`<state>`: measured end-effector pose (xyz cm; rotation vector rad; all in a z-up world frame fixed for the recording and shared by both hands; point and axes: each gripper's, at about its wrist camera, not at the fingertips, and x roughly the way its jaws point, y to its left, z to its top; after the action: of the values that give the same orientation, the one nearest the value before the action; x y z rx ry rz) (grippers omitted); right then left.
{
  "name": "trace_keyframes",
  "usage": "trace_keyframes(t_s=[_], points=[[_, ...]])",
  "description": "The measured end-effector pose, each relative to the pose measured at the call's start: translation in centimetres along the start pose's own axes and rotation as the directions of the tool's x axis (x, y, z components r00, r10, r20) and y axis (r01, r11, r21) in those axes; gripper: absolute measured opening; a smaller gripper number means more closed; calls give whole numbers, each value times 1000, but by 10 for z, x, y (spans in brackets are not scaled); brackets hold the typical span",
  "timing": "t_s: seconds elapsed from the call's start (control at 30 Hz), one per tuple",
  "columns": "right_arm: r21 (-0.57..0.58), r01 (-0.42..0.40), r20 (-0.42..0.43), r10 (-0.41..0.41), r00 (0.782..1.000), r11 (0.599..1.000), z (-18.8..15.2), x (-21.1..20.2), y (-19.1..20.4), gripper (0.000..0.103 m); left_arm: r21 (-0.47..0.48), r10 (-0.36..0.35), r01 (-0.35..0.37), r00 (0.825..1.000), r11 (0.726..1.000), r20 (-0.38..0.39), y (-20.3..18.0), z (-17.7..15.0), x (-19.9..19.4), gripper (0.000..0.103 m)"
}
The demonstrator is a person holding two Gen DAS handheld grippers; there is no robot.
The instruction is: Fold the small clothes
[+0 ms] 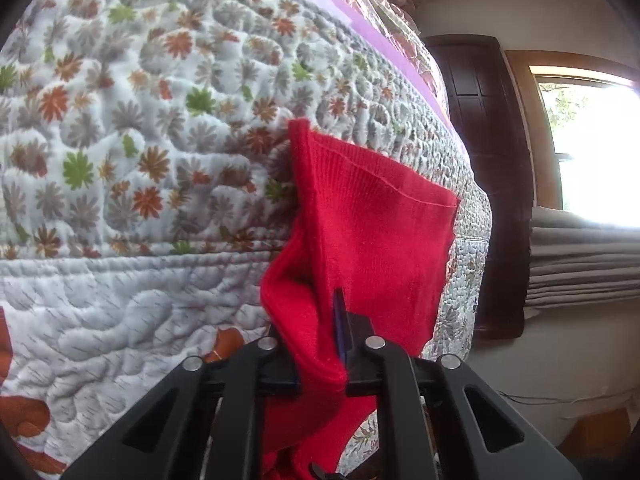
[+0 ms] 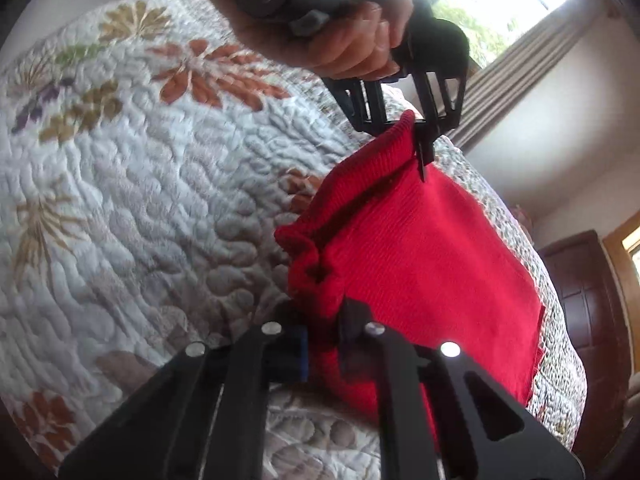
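Note:
A small red knit garment [image 1: 372, 232] hangs lifted above a quilted floral bedspread [image 1: 132, 152]. My left gripper [image 1: 320, 344] is shut on one bunched edge of it, and the cloth runs down between the fingers. In the right wrist view the same red garment [image 2: 424, 256] stretches between both grippers. My right gripper [image 2: 324, 320] is shut on its near gathered corner. The left gripper [image 2: 416, 148], held by a hand [image 2: 352, 48], pinches the far top corner. The lower part of the garment drapes onto the bedspread [image 2: 152, 208].
The bed's edge falls away at the right of both views. Beyond it stand a dark wooden door [image 1: 488, 168], a bright window [image 1: 596, 144] and folded grey blinds [image 1: 584, 264]. A purple band [image 1: 360, 28] lies across the far side of the bed.

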<state>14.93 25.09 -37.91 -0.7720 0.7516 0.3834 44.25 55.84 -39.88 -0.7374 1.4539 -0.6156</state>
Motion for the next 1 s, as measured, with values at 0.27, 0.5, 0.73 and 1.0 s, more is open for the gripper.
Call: trace_keyframes(t_s=[0.27,0.5,0.73,1.0], points=[[147,-16,11,15,1000,989,17,-47,-41,7,12,48,-48,998,999,33,-63,3,-23,10],[285,-55,37,47,998,957,3,-72,-78,7,16,77,-78,995,997,64,-119,-4,-22,9],[410,-92,74,67,995,908,-15,-95,-128,7,39,94,-98,992,994,85,-167,-5,-14,9],[514,-113,92,77,993,850,-43,-105,-176,6,96,141,-147,987,984,72,-220,0,18,9]])
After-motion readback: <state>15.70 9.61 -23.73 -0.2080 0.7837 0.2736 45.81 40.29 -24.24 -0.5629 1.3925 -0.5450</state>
